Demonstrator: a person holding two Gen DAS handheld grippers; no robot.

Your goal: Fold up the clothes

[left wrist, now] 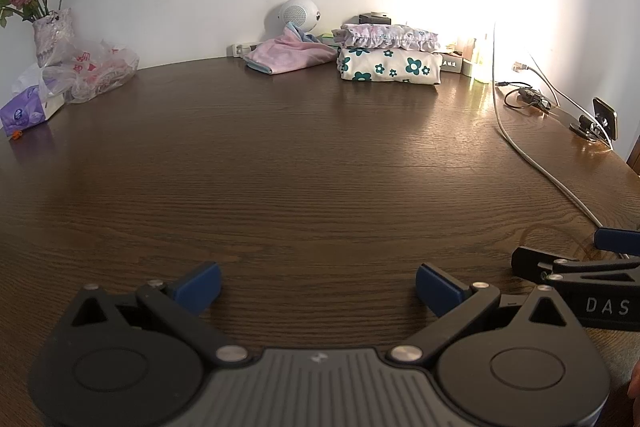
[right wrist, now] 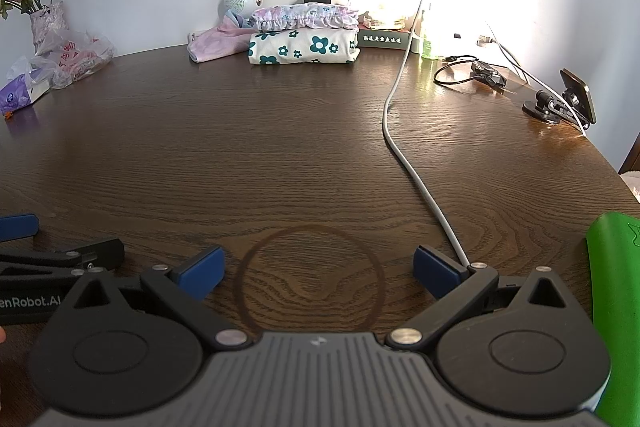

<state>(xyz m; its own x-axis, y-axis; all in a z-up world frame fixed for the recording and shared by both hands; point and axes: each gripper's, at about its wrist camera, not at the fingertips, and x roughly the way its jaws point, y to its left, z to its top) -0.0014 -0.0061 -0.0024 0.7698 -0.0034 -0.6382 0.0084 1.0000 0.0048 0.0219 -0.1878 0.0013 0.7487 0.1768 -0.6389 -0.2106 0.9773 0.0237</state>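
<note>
Folded clothes (left wrist: 390,57) sitting stacked at the far desk (left wrist: 280,167) edge, left hand-held gripper (left wrist: 318,285) and right hand-held gripper (right wrist: 318,273) both hovering with fingers apart, gripping nothing

Left hand-held gripper (left wrist: 318,287): black plastic linkage arms, two round black hubs, a ribbed grey centre plate with a small pale logo.
Left fingertips (left wrist: 200,285): blue rectangular pads on black brackets.
Fasteners: silver round pins at the arm joints.
Right hand-held gripper (right wrist: 318,273): the same black, grey and blue build.
Markings: white letters "DAS" on the right unit's side, "enRobot.AI" on the left unit's side.
Skin: a sliver of finger at the frame edge.
</note>
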